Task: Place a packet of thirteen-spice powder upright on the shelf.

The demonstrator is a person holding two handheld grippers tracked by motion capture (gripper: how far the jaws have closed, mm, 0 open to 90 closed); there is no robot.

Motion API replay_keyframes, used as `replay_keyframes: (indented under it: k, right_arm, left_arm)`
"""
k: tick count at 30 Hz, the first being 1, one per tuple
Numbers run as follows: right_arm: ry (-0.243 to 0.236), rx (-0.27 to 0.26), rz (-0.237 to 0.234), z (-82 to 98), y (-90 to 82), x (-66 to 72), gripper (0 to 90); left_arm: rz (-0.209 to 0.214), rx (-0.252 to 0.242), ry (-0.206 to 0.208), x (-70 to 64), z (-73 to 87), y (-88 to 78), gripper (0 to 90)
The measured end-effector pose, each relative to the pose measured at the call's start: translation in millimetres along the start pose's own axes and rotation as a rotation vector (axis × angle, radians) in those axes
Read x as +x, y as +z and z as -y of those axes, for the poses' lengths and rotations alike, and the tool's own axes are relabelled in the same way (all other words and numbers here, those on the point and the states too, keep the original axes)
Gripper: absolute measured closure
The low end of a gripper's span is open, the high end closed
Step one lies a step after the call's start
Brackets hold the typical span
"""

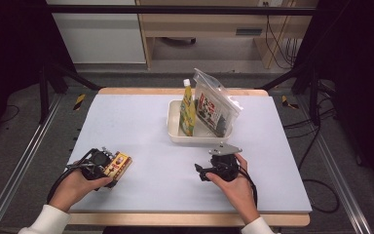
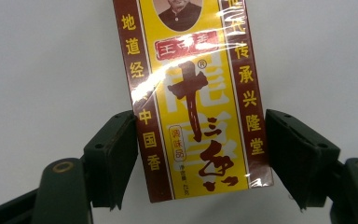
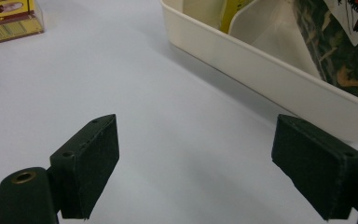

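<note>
The left hand [image 1: 75,187] comes in from the near left edge, its white sleeve at the wrist, and holds the left gripper [image 1: 108,168] low near the table, pointing away and to the right. In the left gripper view its jaws stand to either side of a box [image 2: 198,100], one pad touching an edge, the other just clear. The right hand [image 1: 236,187] rests at the near right, holding the right gripper [image 1: 199,171] turned leftward. Its jaws stand wide apart with nothing between them.
</note>
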State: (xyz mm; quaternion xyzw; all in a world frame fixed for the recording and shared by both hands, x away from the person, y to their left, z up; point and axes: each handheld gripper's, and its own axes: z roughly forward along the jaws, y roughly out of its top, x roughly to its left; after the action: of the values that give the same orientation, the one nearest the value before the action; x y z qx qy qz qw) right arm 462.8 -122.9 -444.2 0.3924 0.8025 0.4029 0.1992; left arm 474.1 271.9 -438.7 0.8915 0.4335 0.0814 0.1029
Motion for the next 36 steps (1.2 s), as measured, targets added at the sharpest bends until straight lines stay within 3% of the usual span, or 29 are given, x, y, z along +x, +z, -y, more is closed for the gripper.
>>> replay_keyframes:
  k: [9,17,22,31,36]
  right_arm:
    - [0.003,-0.011,-0.007,-1.2,-1.1,0.6,15.2]
    - [0.011,-0.017,-0.011,-2.3,-1.6,1.2,15.2]
    - [0.018,-0.013,-0.015,-2.3,-1.0,1.1,15.2]
    - [0.024,-0.013,-0.015,-2.0,-1.3,-0.6,15.2]
    - [0.024,-0.008,-0.017,-1.7,-0.6,0.4,15.2]
  left_arm:
    - [-0.013,-0.004,0.037,0.4,-1.5,-2.1,30.9]
    - [-0.016,-0.044,0.067,-1.5,-6.2,-8.2,31.8]
    - [-0.017,-0.025,0.098,-6.0,-10.9,-7.7,32.1]
    - [0.013,0.025,0.101,-4.8,-15.9,0.0,32.0]
    - [0.021,0.027,0.100,-3.8,-16.1,1.0,31.7]
